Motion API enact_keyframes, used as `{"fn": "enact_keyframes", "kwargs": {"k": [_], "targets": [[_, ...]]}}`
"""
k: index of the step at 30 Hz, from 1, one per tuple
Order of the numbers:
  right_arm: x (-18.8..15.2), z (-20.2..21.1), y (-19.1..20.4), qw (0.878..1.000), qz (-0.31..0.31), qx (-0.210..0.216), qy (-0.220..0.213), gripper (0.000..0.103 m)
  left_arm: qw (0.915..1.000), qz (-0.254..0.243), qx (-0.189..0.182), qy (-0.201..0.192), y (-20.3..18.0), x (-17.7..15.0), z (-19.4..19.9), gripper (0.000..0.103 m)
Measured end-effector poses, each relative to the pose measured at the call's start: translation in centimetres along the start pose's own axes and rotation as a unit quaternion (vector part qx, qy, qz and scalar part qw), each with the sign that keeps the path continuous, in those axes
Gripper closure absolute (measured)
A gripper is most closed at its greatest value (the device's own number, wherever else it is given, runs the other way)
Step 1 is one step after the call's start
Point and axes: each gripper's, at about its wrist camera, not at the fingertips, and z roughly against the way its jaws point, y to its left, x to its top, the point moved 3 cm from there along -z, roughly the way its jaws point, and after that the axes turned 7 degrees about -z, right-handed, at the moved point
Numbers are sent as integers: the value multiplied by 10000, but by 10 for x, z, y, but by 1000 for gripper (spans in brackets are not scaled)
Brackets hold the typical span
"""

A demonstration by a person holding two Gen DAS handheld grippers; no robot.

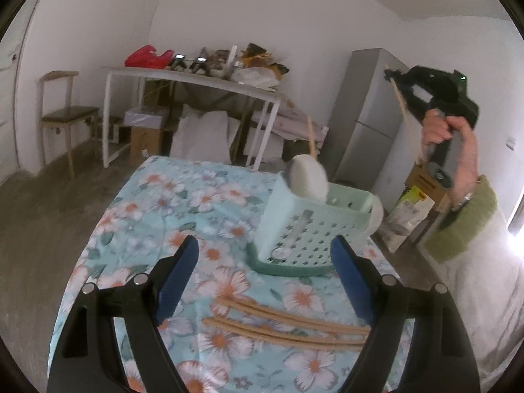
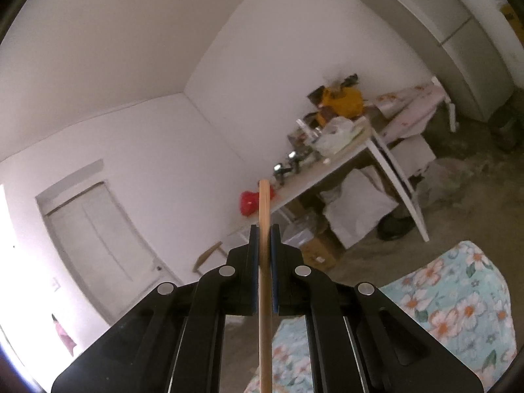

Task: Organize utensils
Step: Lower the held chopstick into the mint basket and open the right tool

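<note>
Partly done: spoon (image 1: 288,239) and one chopstick (image 1: 311,137) already in mint utensil basket (image 1: 304,229). Right gripper (image 2: 263,245) clamped on chopstick (image 2: 264,262), aloft. Left gripper (image 1: 265,278) wide, empty, above chopsticks (image 1: 281,324) left on floral cloth (image 1: 157,203).

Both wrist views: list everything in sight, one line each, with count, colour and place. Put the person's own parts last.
Perforated plastic utensil basket: one, pale green, on the flowered cloth, a metal spoon inside.
Wooden chopsticks on the cloth: about four, tan, in front of the basket.
Held wooden chopstick: one, tan, clamped in the right gripper.
Floral tablecloth: one, light blue with white and orange flowers, covering the near table.
White side table: one, against the far wall, cluttered.
Red bag: one, on the side table.
Wooden chair: one, left of the side table.
Grey fridge: one, at right.
Left gripper: black with blue pads, open, empty.
Right gripper: black with blue pads, shut.
Hand: one, green cuff, holding the right gripper.
</note>
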Motion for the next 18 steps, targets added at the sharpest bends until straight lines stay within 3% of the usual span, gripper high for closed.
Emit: {"fn": "enact_keyframes", "kwargs": {"k": [11, 18], "targets": [[-32, -51, -48, 9964, -321, -477, 627, 98, 9997, 180, 154, 82, 18, -1, -5, 23], [-41, -64, -53, 9917, -378, -692, 1015, 98, 9995, 267, 95, 120, 21, 0, -11, 23]]}}
